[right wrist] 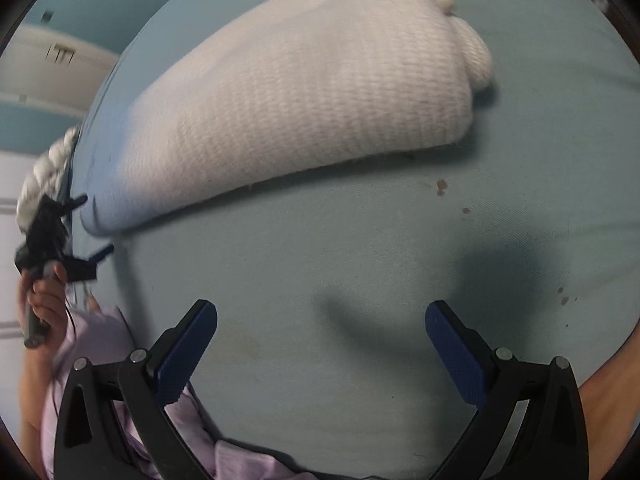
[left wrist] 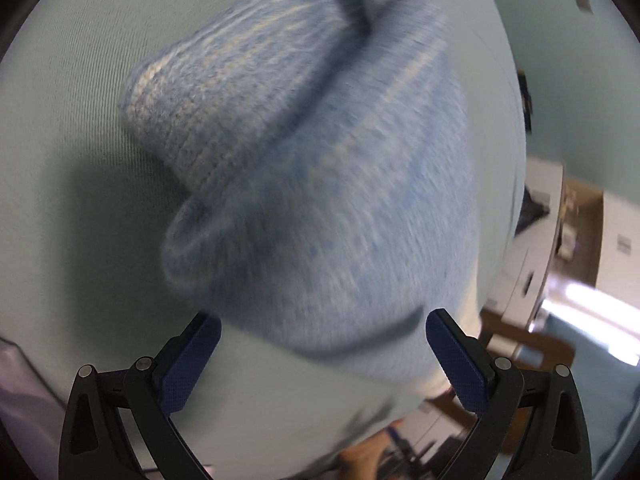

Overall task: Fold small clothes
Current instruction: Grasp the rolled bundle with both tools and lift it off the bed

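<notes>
The left gripper (left wrist: 323, 354) was found with its blue-padded fingers (left wrist: 188, 364) spread wide and nothing between them, held over the pale blue table cover (left wrist: 60, 128). Directly beyond its fingertips lay the blue knitted hat (left wrist: 304, 168), resting on that cover, blurred in the left wrist view. The hat's near edge sat just past the finger pads; its ribbed, turned-up brim lay on the far side, creased by a dark fold. No contact between gripper and hat could be confirmed.

The right gripper (right wrist: 321, 338) was likewise spread apart and empty, above a bare stretch of the table cover (right wrist: 320, 248). A lilac garment (right wrist: 240, 460) lay at the cover's near edge, beneath and behind that gripper's left finger. A few small brown stains (right wrist: 441, 187) marked the cover beyond the gripper. Further still, a white knitted item (right wrist: 304, 108) lay flat on the cover, well apart from the right gripper. At the cover's left edge the left gripper (right wrist: 86, 226) appeared, gripped in a hand (right wrist: 46, 304)
</notes>
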### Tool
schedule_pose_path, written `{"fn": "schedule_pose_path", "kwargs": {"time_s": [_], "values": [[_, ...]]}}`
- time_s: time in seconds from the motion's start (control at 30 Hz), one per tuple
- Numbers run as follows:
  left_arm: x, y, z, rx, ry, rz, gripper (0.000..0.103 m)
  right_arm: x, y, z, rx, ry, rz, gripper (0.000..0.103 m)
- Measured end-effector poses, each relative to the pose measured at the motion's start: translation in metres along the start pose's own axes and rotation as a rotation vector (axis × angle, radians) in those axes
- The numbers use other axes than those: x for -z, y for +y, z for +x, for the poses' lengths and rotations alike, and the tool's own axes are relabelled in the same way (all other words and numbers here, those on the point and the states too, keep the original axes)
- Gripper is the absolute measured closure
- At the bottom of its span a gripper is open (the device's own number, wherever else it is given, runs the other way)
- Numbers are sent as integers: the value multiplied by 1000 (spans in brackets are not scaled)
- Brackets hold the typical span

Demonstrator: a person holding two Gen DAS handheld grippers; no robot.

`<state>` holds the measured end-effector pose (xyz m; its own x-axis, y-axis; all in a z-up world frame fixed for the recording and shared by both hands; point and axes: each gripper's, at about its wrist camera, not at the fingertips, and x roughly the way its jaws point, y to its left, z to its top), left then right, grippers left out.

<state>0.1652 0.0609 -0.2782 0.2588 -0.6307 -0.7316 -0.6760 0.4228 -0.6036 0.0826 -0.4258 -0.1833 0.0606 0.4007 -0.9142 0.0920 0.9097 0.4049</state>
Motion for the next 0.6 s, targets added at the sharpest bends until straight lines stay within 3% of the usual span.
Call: {"fn": "schedule_pose_path", "kwargs": {"time_s": [0.07, 0.17, 0.3, 0.4, 0.5, 0.6], "values": [[-3, 1, 3, 11, -17, -24, 2, 0, -3, -6, -19, -25, 41, 1], [-8, 3, 5, 28, -66, -57, 6, -4, -14, -8, -130, -54, 175, 1], [-8, 8, 8, 33, -79, -70, 21, -6, -41, 9, -366, -13, 465, 1], [-5, 7, 7, 21, -97, -25, 32, -12, -59, 21, -516, -59, 663, 1], [-6, 6, 2, 21, -102, -5, 35, -23, -70, 21, -545, -168, 734, 1], [-9, 7, 2, 29, -101, 0, 35, -45, -73, 13, -509, -245, 646, 7]]}}
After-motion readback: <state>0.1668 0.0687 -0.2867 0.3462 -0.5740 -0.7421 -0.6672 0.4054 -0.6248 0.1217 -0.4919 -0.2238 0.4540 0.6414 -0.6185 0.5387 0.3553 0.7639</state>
